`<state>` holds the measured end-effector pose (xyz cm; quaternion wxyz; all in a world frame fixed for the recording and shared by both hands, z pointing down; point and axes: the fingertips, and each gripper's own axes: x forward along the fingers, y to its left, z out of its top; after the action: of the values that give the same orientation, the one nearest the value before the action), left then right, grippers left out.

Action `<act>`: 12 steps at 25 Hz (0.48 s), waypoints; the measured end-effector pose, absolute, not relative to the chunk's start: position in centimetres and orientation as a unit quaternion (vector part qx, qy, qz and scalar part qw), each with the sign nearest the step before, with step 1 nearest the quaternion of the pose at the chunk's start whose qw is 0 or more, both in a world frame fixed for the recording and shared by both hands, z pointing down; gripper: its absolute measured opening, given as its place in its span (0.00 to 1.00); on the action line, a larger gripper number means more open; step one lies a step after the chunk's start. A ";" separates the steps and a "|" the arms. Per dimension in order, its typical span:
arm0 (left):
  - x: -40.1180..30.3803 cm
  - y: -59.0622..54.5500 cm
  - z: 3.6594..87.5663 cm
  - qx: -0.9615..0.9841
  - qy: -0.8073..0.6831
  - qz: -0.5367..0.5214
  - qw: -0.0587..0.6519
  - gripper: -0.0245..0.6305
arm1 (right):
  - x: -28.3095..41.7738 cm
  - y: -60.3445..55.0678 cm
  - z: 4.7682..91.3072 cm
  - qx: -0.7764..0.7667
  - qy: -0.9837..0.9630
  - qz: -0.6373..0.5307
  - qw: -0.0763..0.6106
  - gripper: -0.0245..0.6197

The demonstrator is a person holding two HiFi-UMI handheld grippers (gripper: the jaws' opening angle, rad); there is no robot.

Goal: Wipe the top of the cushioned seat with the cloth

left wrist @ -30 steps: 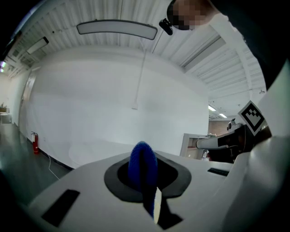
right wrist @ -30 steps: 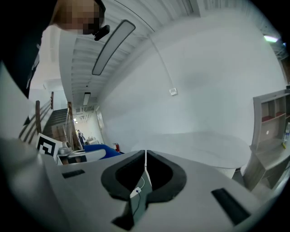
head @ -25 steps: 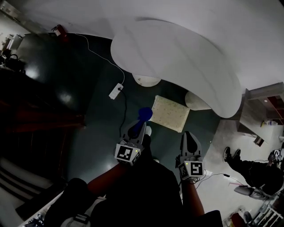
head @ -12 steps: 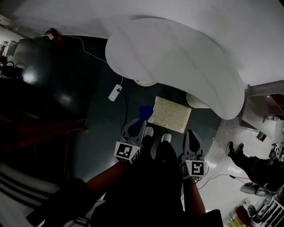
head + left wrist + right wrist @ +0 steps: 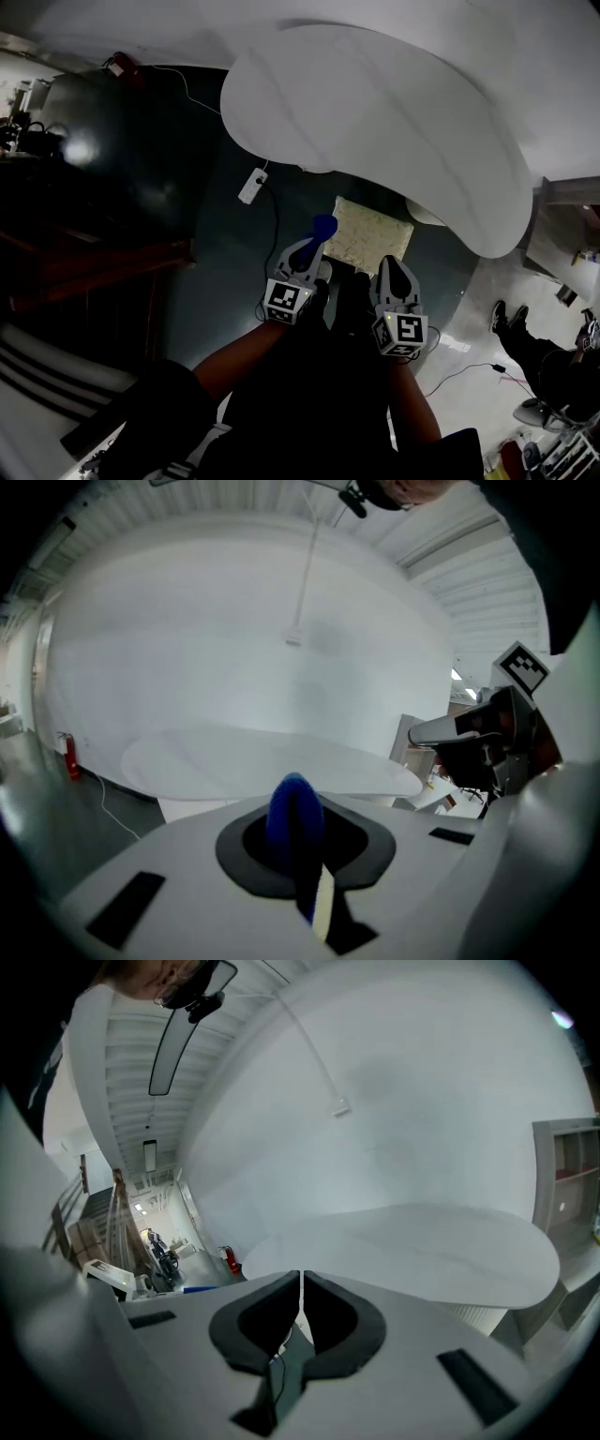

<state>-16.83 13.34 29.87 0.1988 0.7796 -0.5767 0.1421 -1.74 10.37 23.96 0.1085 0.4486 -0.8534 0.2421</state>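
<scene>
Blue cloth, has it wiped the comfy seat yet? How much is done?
Done: the left gripper is shut on the blue cloth. In hand: the cloth is up in the air, by the cushioned seat's left edge in the head view, not on it. Left: all the wiping of the seat's top. The right gripper is shut and empty.

The dark floor (image 5: 216,272) carries the cushioned seat (image 5: 370,234); a white power strip (image 5: 251,186) lies at its ten o'clock.
</scene>
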 end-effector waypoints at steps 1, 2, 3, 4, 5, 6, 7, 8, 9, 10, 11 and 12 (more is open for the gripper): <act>-16.7 13.0 30.7 0.773 -0.582 0.150 0.204 0.10 | -1.7 9.9 24.5 0.445 -0.854 0.247 0.110 0.10; -16.6 12.5 31.3 0.766 -0.588 0.159 0.205 0.10 | -1.6 9.4 25.0 0.443 -0.854 0.250 0.111 0.10; -16.5 12.0 31.8 0.759 -0.595 0.164 0.208 0.10 | -1.5 8.9 25.5 0.442 -0.853 0.253 0.111 0.10; -16.5 11.5 32.4 0.751 -0.604 0.163 0.214 0.10 | -1.4 8.5 26.0 0.441 -0.853 0.257 0.112 0.10; -16.4 10.9 33.0 0.743 -0.612 0.157 0.220 0.10 | -1.3 8.0 26.8 0.441 -0.852 0.259 0.114 0.10; -16.3 10.3 33.5 0.738 -0.618 0.153 0.223 0.10 | -1.3 7.4 27.5 0.440 -0.852 0.258 0.117 0.10; -16.1 9.6 34.1 0.735 -0.621 0.153 0.223 0.10 | -1.3 6.8 28.2 0.441 -0.853 0.254 0.121 0.10; -16.0 9.1 34.7 0.734 -0.623 0.156 0.222 0.10 | -1.5 6.2 28.9 0.441 -0.854 0.247 0.125 0.10; -15.9 8.7 35.5 0.733 -0.622 0.159 0.223 0.10 | -1.7 5.8 29.6 0.443 -0.855 0.239 0.128 0.10; -16.0 8.5 36.4 0.733 -0.622 0.161 0.224 0.10 | -1.9 5.5 30.3 0.443 -0.856 0.233 0.131 0.10; -16.1 8.4 37.5 0.732 -0.622 0.164 0.226 0.10 | -2.1 5.3 31.1 0.443 -0.857 0.230 0.133 0.10; -16.2 8.4 38.7 0.729 -0.623 0.169 0.229 0.10 | -2.2 5.2 32.0 0.442 -0.856 0.230 0.135 0.10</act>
<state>-16.25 8.37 38.70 0.2285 0.7292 -0.6226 0.1686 -2.20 5.16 31.95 0.1353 0.4422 -0.8563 0.2301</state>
